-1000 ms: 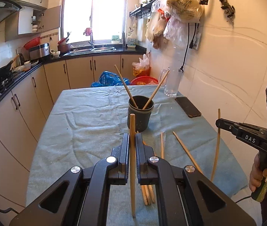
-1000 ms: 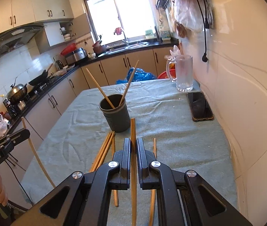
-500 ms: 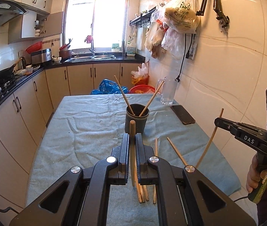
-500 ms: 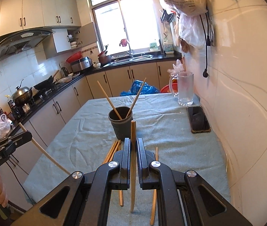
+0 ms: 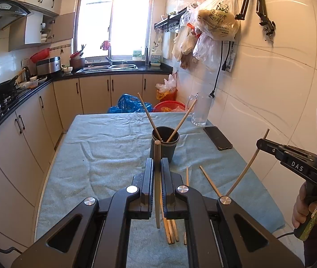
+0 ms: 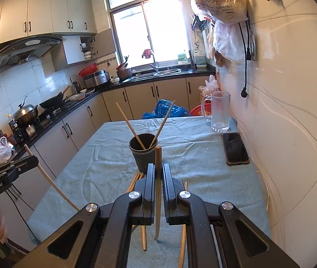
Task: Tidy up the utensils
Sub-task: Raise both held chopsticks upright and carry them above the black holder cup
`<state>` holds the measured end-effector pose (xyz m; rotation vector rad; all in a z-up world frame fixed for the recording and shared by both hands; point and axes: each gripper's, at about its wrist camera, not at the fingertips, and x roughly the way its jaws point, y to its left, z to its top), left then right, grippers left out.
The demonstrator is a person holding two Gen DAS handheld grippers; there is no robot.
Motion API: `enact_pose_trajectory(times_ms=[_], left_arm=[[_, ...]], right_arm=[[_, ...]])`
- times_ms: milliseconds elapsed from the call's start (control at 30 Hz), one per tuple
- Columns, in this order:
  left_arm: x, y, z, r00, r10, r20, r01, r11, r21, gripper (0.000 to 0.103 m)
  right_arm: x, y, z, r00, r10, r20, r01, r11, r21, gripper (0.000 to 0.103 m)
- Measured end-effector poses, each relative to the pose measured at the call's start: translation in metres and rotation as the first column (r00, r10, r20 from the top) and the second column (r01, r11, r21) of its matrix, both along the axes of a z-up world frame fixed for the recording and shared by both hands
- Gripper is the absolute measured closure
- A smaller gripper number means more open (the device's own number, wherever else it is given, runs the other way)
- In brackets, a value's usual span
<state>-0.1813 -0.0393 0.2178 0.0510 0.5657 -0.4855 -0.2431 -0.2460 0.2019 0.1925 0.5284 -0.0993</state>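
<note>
A dark cup [image 5: 164, 144] stands mid-table with two chopsticks leaning in it; it also shows in the right wrist view [image 6: 144, 154]. My left gripper [image 5: 157, 169] is shut on a wooden chopstick [image 5: 157, 156], held upright above the table, short of the cup. My right gripper [image 6: 158, 172] is shut on another chopstick [image 6: 158, 158], also raised near the cup. From the left wrist view the right gripper [image 5: 259, 143] holds its chopstick [image 5: 247, 167] at the right. Several loose chopsticks [image 5: 172, 230] lie on the cloth below.
A teal cloth [image 5: 105, 151] covers the table. A black phone [image 5: 217, 137] and a glass mug [image 5: 199, 111] sit at the far right by the tiled wall. Kitchen counters run along the left and back.
Both grippers have lifted their chopsticks up off the table and drawn back, so the cup looks farther off. The chopstick in the right gripper has tilted.
</note>
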Motion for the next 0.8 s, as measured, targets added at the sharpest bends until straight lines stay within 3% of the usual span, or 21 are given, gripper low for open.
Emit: enact_pose_trajectory(times_ms=[400, 600, 800], left_arm=[[0.019, -0.009, 0.033, 0.996, -0.024, 0.087, 0.023, 1.0, 0.009, 0.097], [0.048, -0.024, 0.056, 0.991, -0.029, 0.134, 0.029, 1.0, -0.002, 0.097], [0.091, -0.041, 0.071, 0.994, -0.028, 0.106, 0.033, 0.998, -0.05, 0.097]], right_arm=[[0.025, 0.003, 0.023, 1.0, 0.013, 0.023, -0.013, 1.0, -0.017, 0.096], [0.05, 0.002, 0.043, 0.998, 0.011, 0.057, -0.01, 1.0, -0.016, 0.096], [0.079, -0.005, 0.071, 0.991, 0.001, 0.132, -0.001, 1.0, 0.001, 0.096]])
